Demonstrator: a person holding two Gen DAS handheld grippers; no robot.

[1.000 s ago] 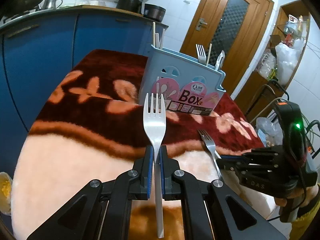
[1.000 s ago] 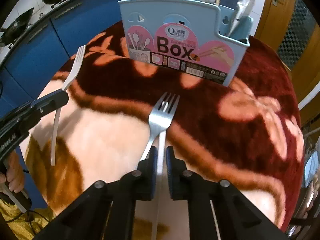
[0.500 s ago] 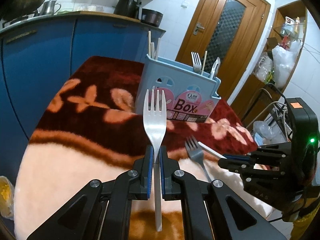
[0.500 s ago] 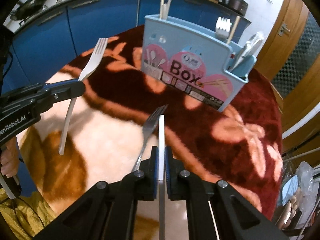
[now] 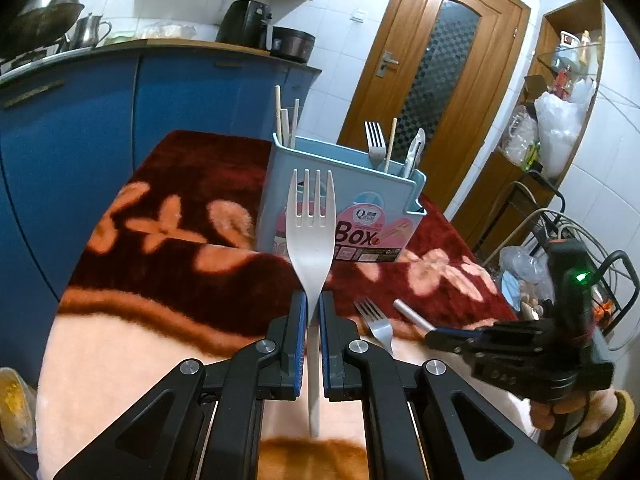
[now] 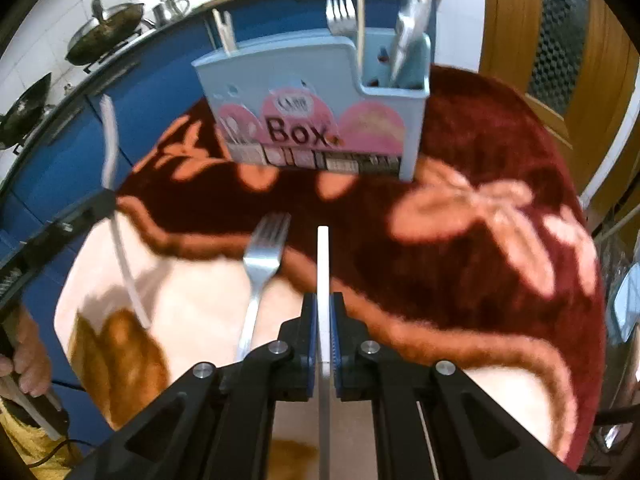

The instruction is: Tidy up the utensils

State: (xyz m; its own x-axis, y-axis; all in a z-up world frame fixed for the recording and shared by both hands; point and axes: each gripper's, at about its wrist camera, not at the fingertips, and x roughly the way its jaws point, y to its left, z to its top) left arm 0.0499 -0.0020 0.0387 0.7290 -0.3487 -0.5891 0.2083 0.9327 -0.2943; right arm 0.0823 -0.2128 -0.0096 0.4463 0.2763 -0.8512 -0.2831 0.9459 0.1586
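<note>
The blue utensil box [image 5: 340, 204] stands on the far part of the desk [image 5: 120, 340], on its dark red flowered cover, and it already holds some of the load: a metal fork [image 5: 375, 140] and a few chopsticks [image 5: 285, 120] stand upright in its compartments, so the sorting is partly done. The left claw [image 5: 313, 312] is closed on the neck of a white plastic fork [image 5: 312, 224], which it holds upright, tines up, in front of the box and well short of it. The right claw [image 6: 323, 328] is pinched tight on a thin white handle [image 6: 322, 264] seen edge-on; from the right wrist view what kind of utensil it is cannot be told. One more metal fork [image 6: 262, 264] lies loose on the desk just left of the right claw, tines toward the box. As far as these views show, three pieces remain outside the box: the two now held and the fork lying flat. Both held pieces seem ready to be carried forward and dropped into a compartment, after which the loose fork would need picking up.
</note>
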